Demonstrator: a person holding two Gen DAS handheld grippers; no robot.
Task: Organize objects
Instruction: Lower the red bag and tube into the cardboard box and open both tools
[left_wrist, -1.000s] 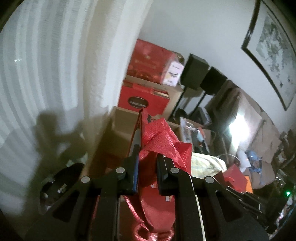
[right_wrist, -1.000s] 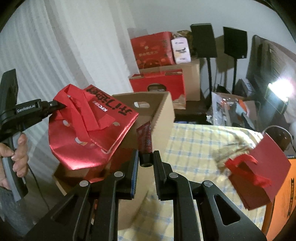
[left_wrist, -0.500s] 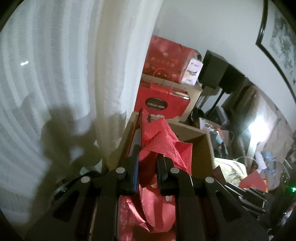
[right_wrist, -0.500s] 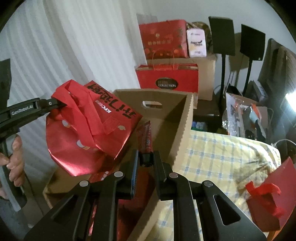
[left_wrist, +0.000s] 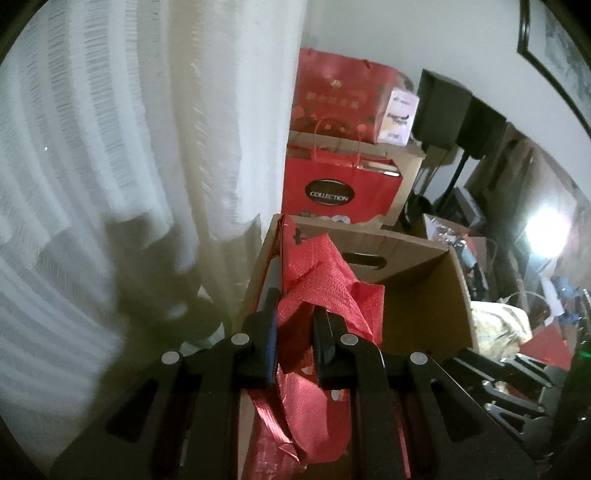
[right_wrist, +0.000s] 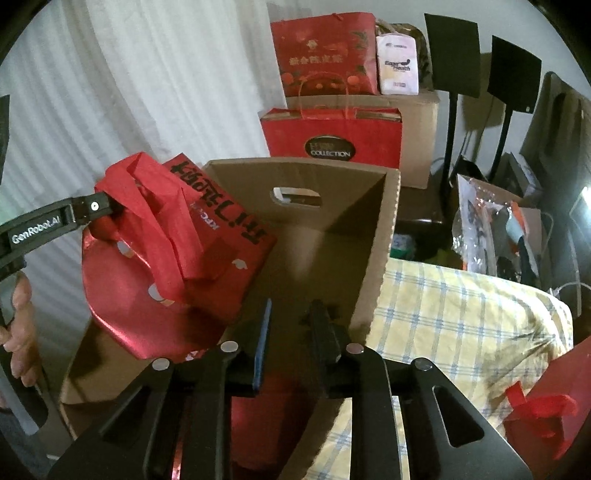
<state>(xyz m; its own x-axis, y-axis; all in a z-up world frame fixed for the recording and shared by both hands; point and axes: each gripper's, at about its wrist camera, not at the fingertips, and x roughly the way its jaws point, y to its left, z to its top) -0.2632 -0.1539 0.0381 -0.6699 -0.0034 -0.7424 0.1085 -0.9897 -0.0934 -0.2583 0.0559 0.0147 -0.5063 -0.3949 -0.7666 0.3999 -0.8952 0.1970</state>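
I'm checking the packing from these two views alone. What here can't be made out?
- Floor of the cardboard box: right wrist view, hidden by the red bag and right hand-held gripper.
- Bag's lower part: left wrist view, behind the left hand-held gripper.
- Small red bag: cut off by the edge.

Black right gripper (right_wrist: 287, 317), silver screws, left gripper (right_wrist: 107, 206) (white "GenRobot.AI" lettering)

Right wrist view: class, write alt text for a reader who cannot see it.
The left tongs hold a red gift bag by its handles over an open cardboard box. The right tongs, jaws opening and empty, point into the box beside a checked cloth.
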